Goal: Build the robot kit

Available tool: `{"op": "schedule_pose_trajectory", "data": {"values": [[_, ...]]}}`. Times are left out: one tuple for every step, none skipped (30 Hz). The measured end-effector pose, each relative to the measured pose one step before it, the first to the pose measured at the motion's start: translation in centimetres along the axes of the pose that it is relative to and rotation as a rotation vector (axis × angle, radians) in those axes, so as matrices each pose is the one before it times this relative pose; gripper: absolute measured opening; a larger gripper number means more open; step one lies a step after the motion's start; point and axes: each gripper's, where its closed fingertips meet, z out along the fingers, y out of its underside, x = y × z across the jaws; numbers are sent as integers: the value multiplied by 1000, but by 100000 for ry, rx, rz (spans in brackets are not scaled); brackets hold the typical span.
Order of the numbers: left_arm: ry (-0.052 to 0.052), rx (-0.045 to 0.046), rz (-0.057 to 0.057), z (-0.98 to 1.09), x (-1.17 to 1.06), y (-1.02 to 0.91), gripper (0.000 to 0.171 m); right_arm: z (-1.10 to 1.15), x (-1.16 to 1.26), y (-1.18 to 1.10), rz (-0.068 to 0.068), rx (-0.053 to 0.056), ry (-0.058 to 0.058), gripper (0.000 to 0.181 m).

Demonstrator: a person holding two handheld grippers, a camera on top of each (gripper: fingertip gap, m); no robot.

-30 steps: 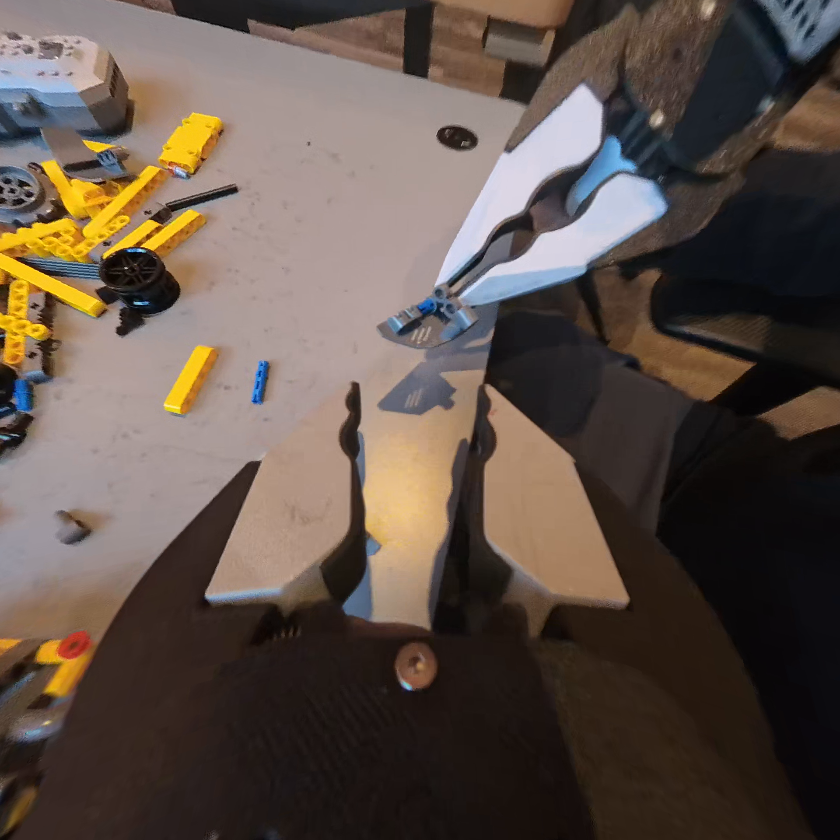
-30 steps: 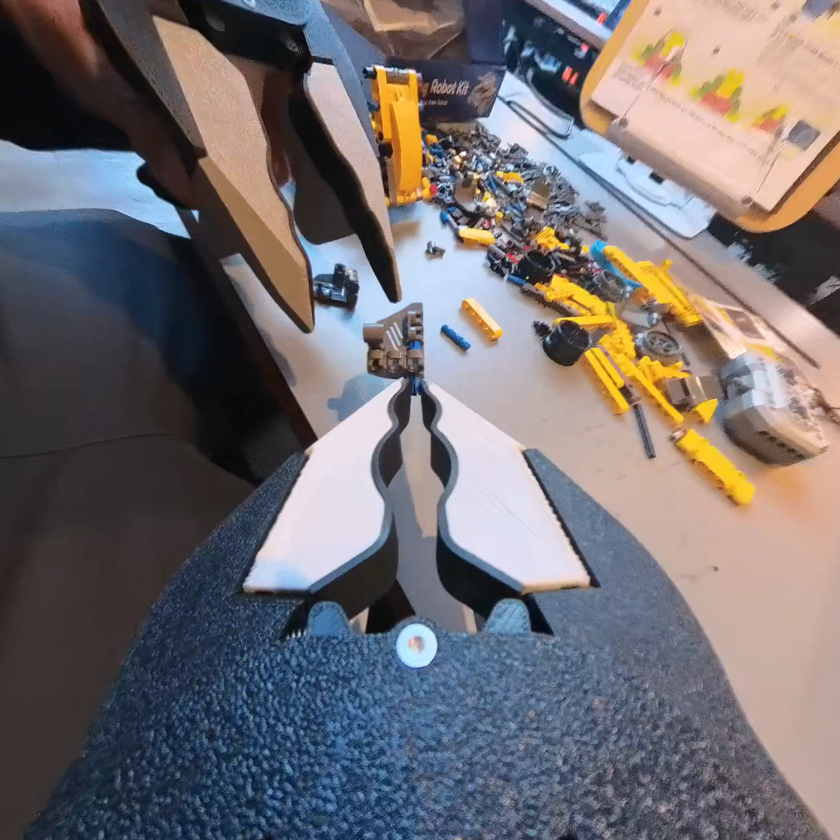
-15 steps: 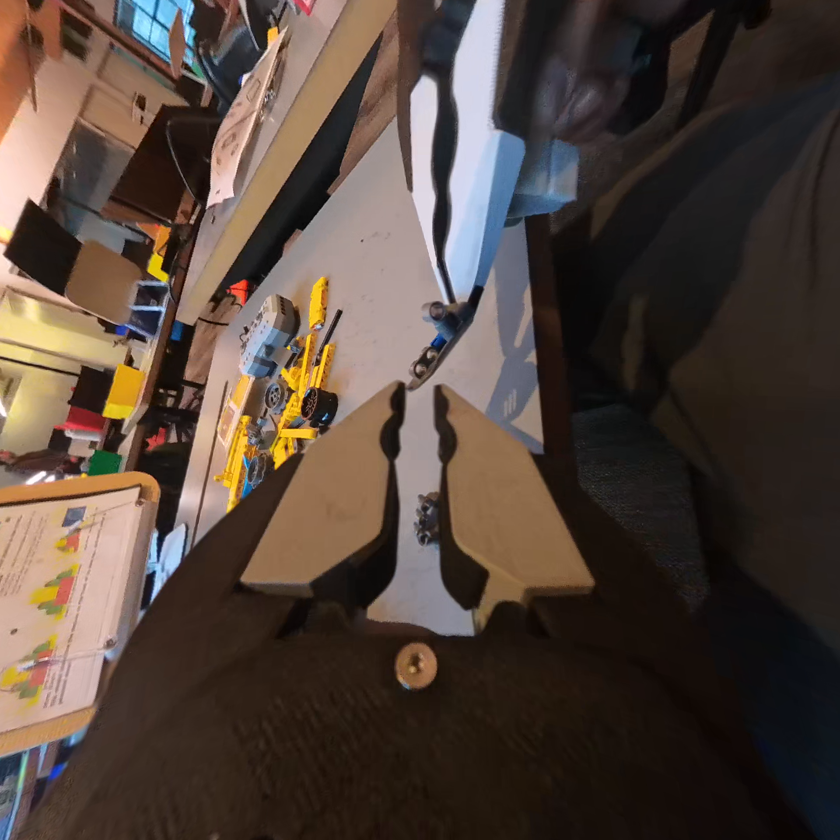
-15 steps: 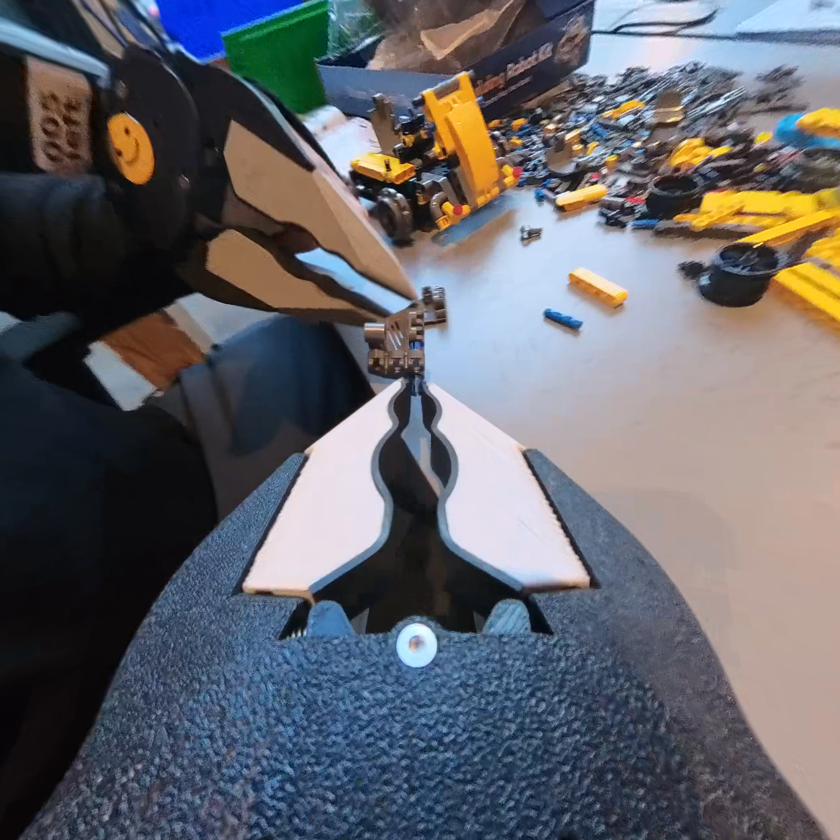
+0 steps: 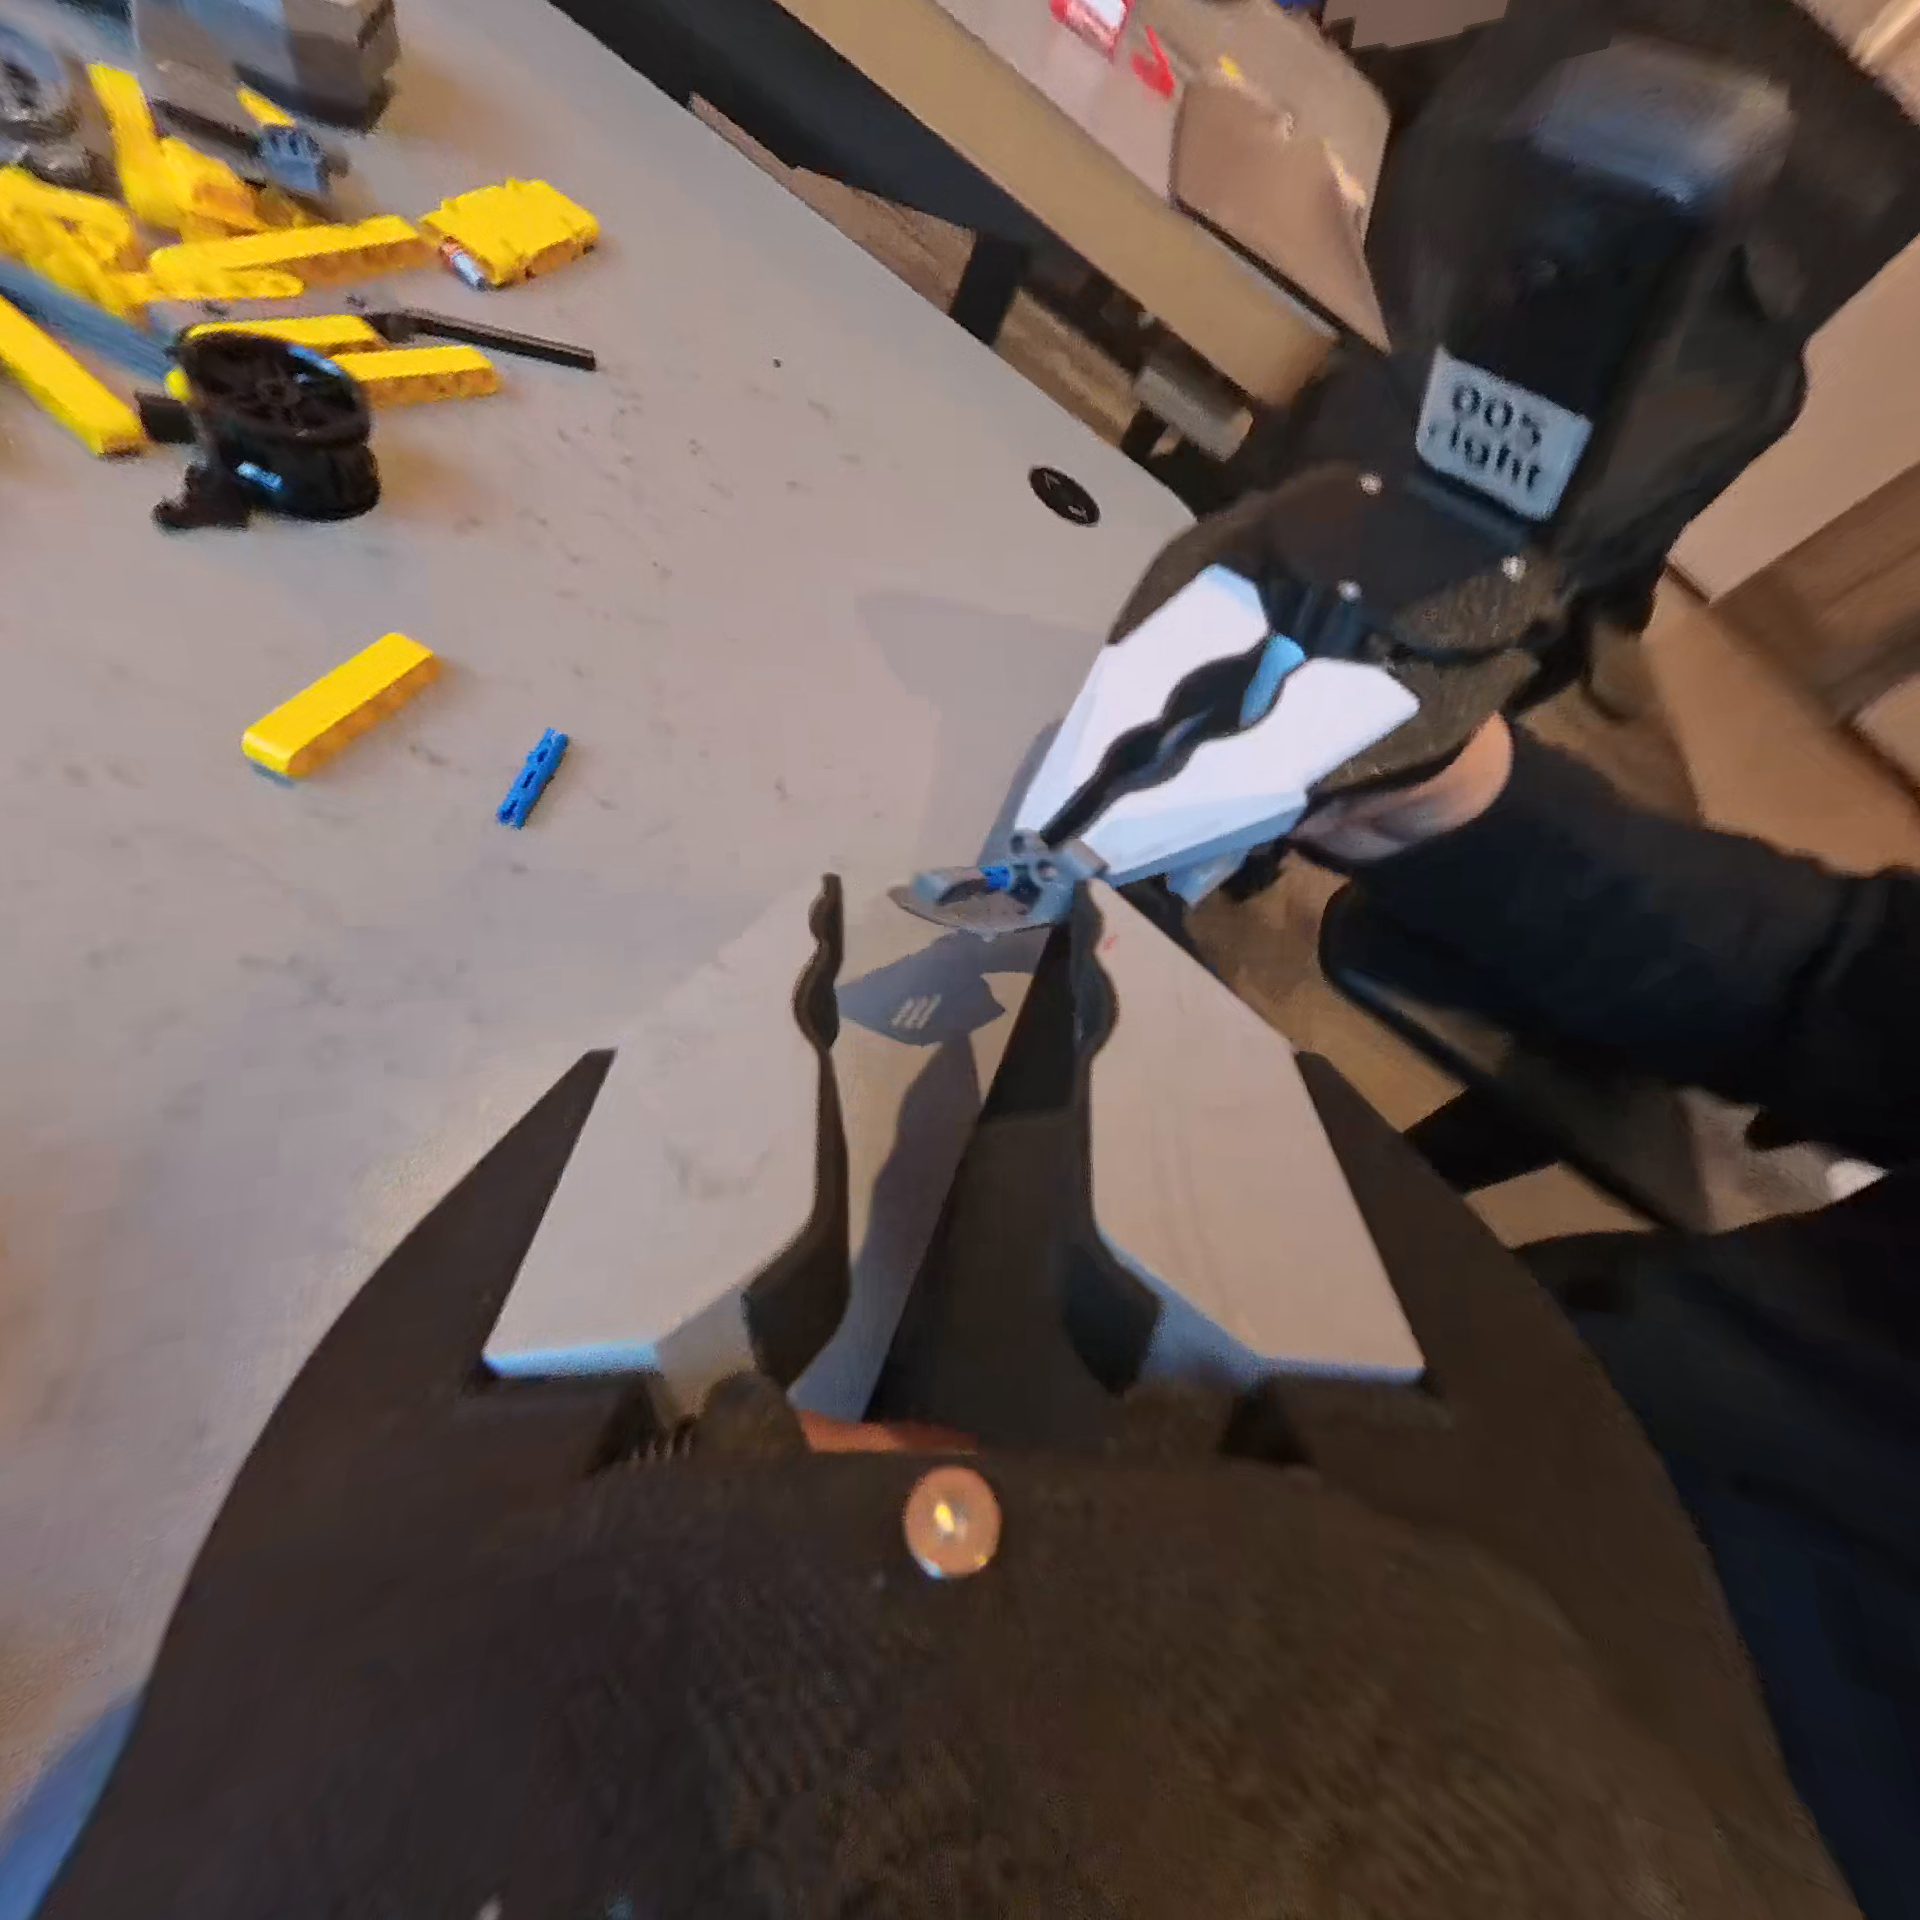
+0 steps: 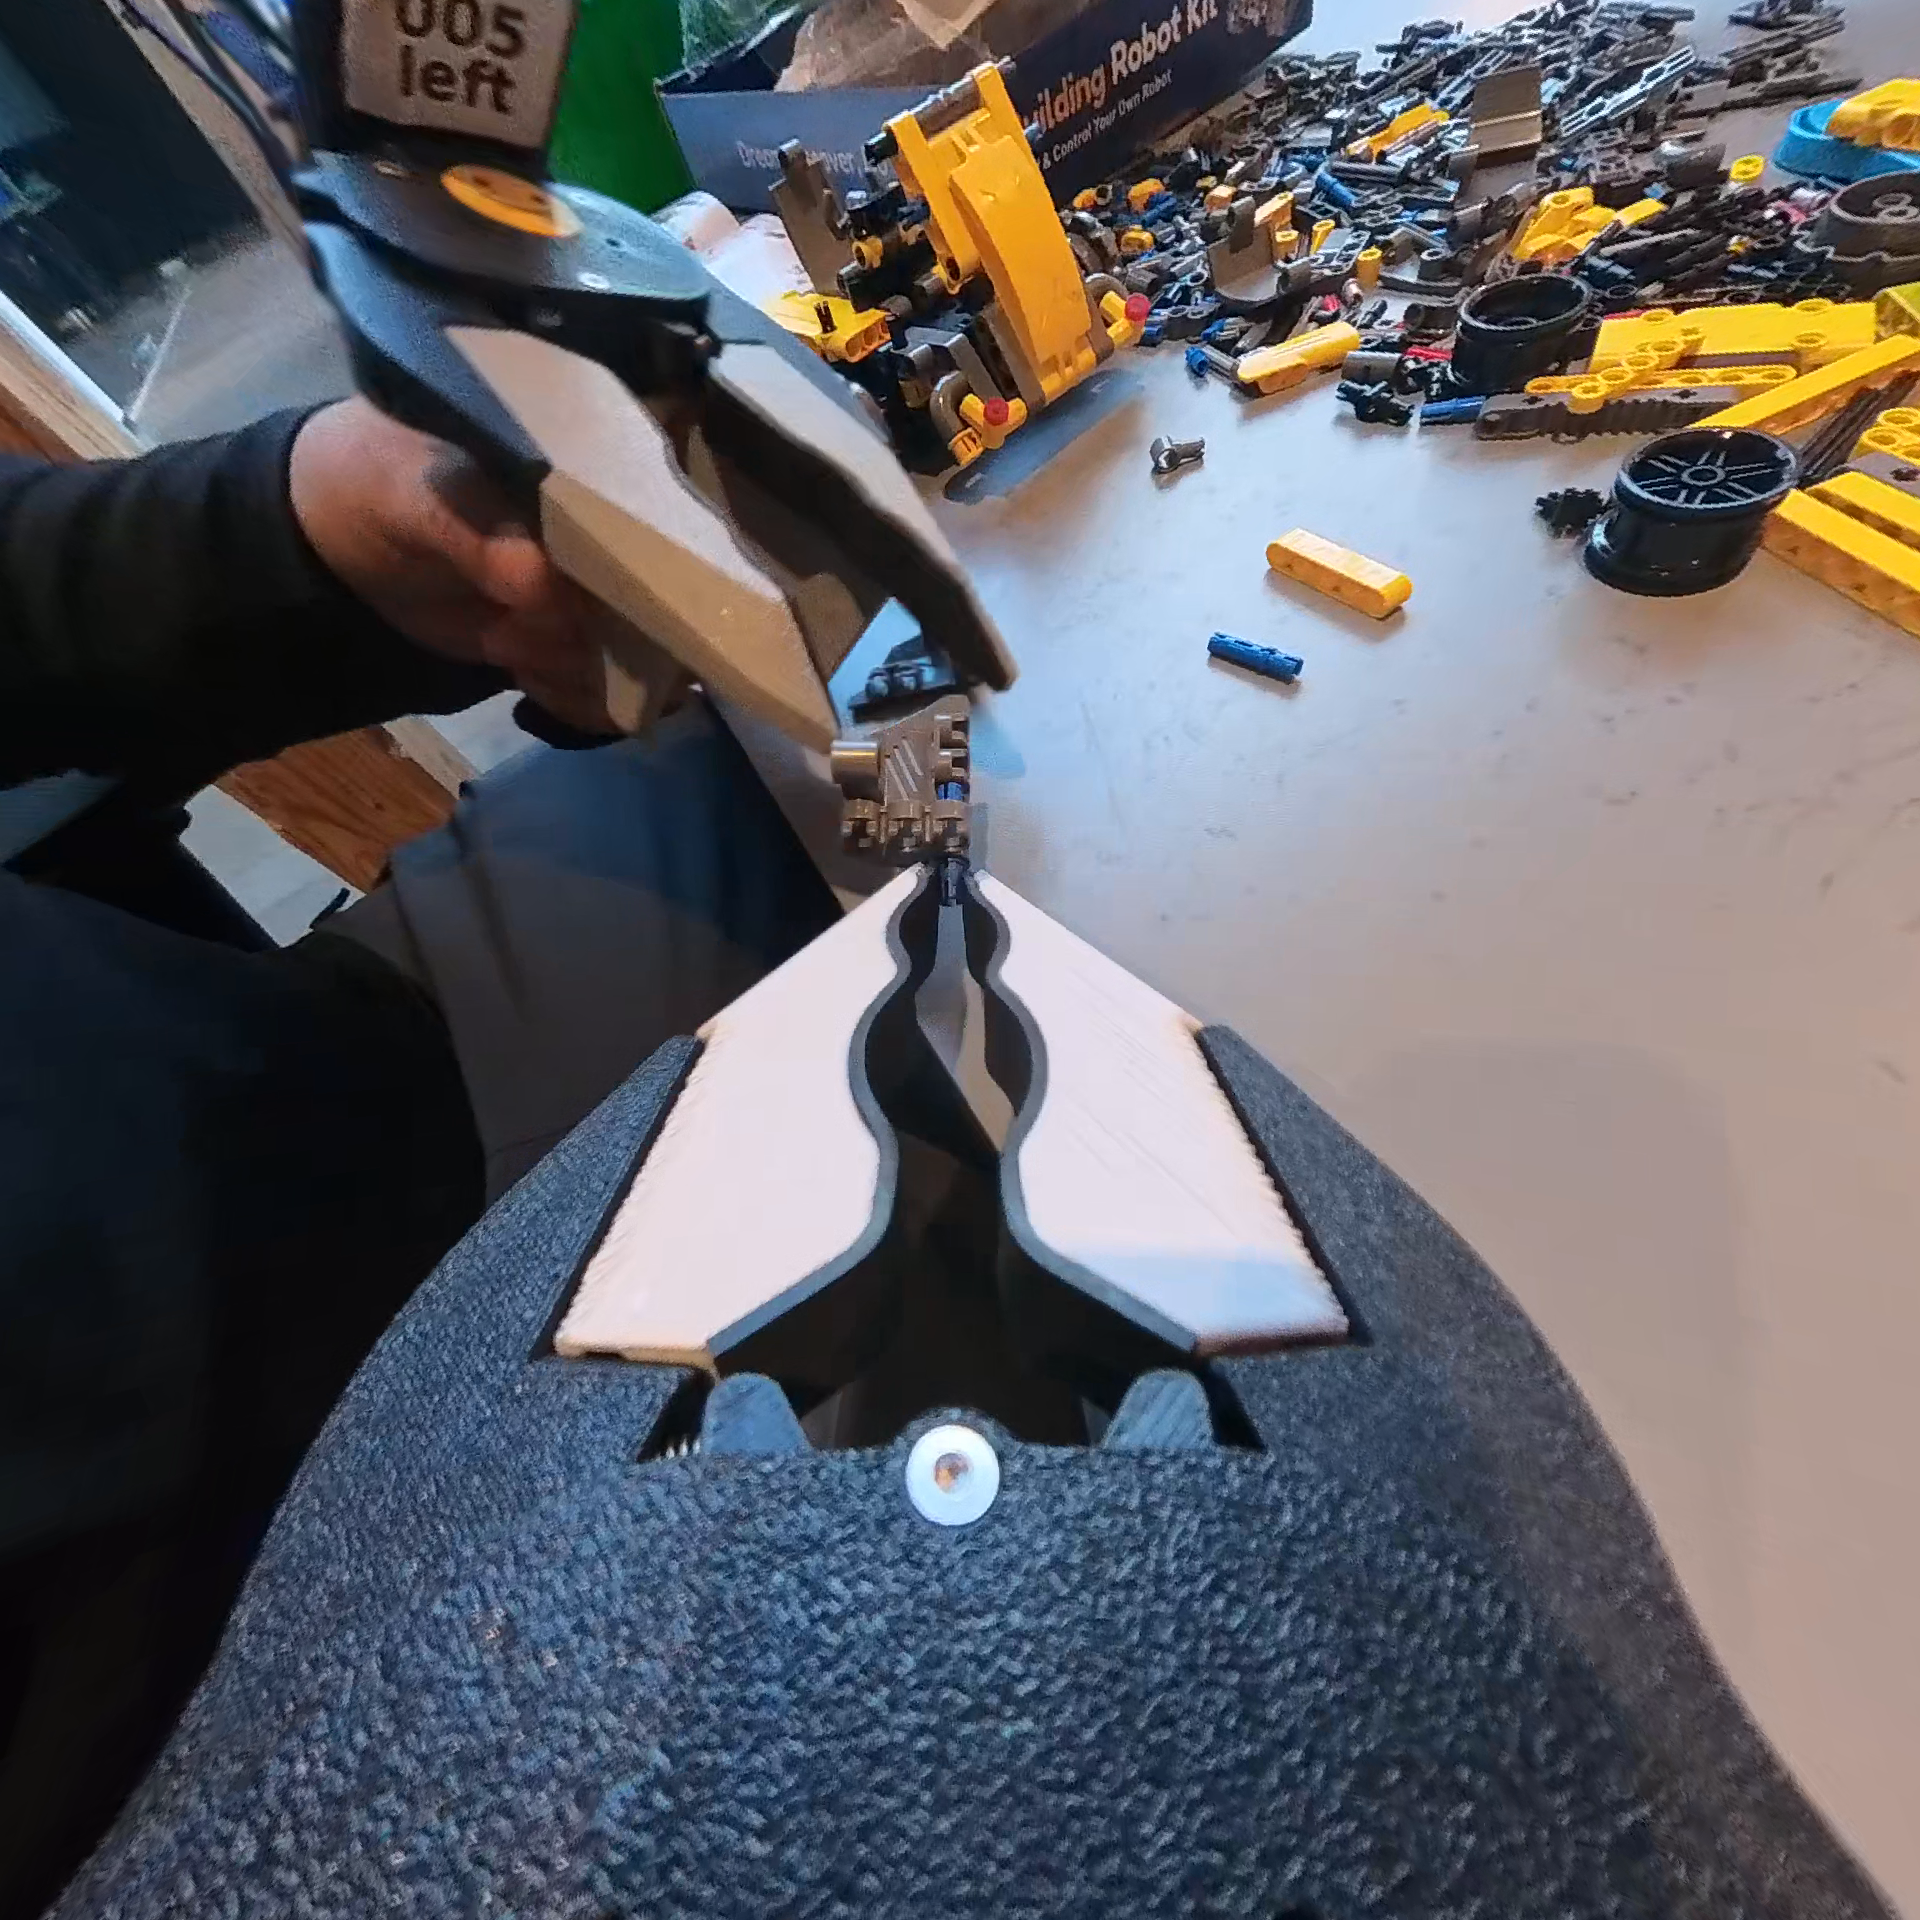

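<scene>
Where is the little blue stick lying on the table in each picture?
Left wrist view: the blue stick lies left of centre on the grey table, right of the lone yellow bar.
Right wrist view: the blue stick lies right of centre, just below the same yellow bar.
Shared landmark: the black wheel beyond them.

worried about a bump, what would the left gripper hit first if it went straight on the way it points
Most likely the small grey brick assembly pinched in the right gripper: it sits just beyond the open left gripper, though depth is hard to judge.
</scene>
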Motion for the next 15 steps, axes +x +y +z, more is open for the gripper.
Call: {"op": "schedule_pose_trajectory", "data": {"values": [[270,775,-2583,-83,-245,-140,45,-24,-130,-7,81,131,-966,4],[840,253,1009,-138,-7,-54,44,-9,-135,3,243,104,-1126,4],[-116,81,3455,-194,49,-42,41,2,-85,23,674,9,-1000,5],[-74,-62,5767,-233,243,-72,41,20,-75,52,925,-134,-1057,5],[-108,-729,8248,-265,354,-18,38,36,-58,86,1158,-221,-1075,5],[37,-1647,10069,-303,411,29,35,41,-14,109,1273,-360,-687,5],[1105,-2112,10557,-337,572,87,28,58,-60,105,1001,-350,-819,5],[529,-2094,8922,-301,484,54,25,38,-181,62,659,-219,-1425,5],[-1518,-2066,6819,-213,119,3,25,34,-226,38,467,-161,-1567,5],[-3616,-2476,5465,-156,-278,59,25,7,-192,18,387,-279,-1336,5],[-3439,-2671,4795,-108,-277,138,26,-32,-169,14,287,-245,-1310,5],[-1128,-2491,4764,-67,78,145,26,-62,-185,-33,571,65,-1497,5],[204,-2146,4909,-81,314,123,26,-92,-194,-65,1090,322,-1702,5],[-1312,-1671,4955,-87,114,86,26,-78,-178,-62,1357,451,-1757,5],[-1440,-682,4678,-65,98,-16,26,-84,-104,-19,1240,394,-1420,4]]}}
